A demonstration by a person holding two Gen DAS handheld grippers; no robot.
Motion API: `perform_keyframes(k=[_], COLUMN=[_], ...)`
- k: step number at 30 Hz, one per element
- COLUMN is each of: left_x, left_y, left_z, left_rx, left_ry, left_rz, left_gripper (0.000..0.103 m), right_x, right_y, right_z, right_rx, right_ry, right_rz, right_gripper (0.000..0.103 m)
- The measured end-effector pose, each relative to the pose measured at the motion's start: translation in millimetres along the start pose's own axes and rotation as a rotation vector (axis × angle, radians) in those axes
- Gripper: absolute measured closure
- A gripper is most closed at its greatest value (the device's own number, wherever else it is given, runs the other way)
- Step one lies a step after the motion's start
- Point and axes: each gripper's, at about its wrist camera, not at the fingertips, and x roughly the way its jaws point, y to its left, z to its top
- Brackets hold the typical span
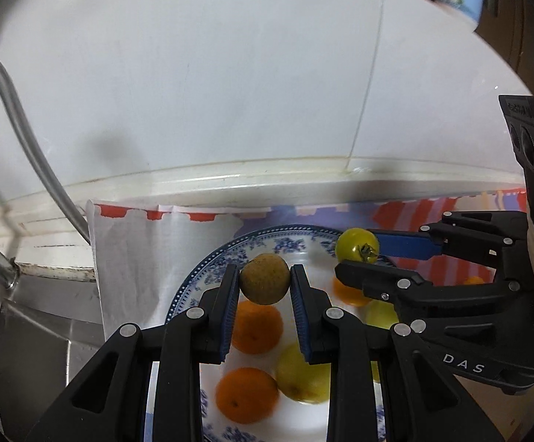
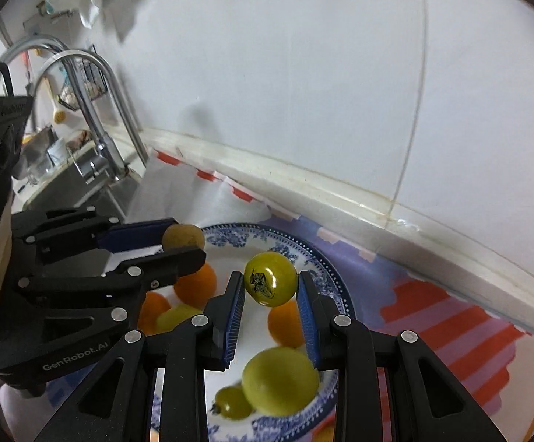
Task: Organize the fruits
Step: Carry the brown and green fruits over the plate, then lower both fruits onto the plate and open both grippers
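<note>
My left gripper [image 1: 264,283] is shut on a small brown round fruit [image 1: 264,279] and holds it above a blue-patterned white plate [image 1: 200,276]. My right gripper [image 2: 270,285] is shut on a yellow-green cherry tomato [image 2: 271,284] above the same plate [image 2: 326,269]. On the plate lie orange fruits [image 1: 256,328], [image 1: 246,395] and yellow-green ones [image 1: 302,377], [image 2: 280,381], [image 2: 232,402]. Each gripper shows in the other's view: the right gripper [image 1: 359,254] with the tomato, the left gripper [image 2: 184,245] with the brown fruit.
The plate sits on a cloth with red and purple stripes [image 2: 451,316] on a counter against a white tiled wall [image 1: 230,92]. A steel sink [image 1: 27,331] and a tap [image 2: 90,110] are to the left. A raised white ledge [image 2: 340,191] runs along the wall.
</note>
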Motion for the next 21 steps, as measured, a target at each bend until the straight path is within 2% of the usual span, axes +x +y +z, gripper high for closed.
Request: perform_keyframes(k=[7,12,15,21], left_x=[17.3,21.6,16.6,-4.9], left_y=[4.2,2.9,3.3,-3.1], left_z=[2.0,2.6,3.5,3.5], left_rx=[-0.003,-0.004,-0.018,-0.01], left_ry=[0.036,0.044,0.029,-0.013], left_rz=[-0.015,-0.029,-0.015,0.06], left_gripper=[0.075,0.074,0.069,0.069], right_x=[21.4,23.8,23.7,14.4], right_y=[-12.4,-13.1,-14.3,-14.8], right_z=[-1.5,-1.5,-2.0,-4.6], right_rx=[0.015,0.021,0.027,0.038], right_ry=[0.043,0.04,0.036,0.025], right_rz=[0.007,0.013,0.015,0.01], right_gripper=[0.073,0.073,0.073,0.072])
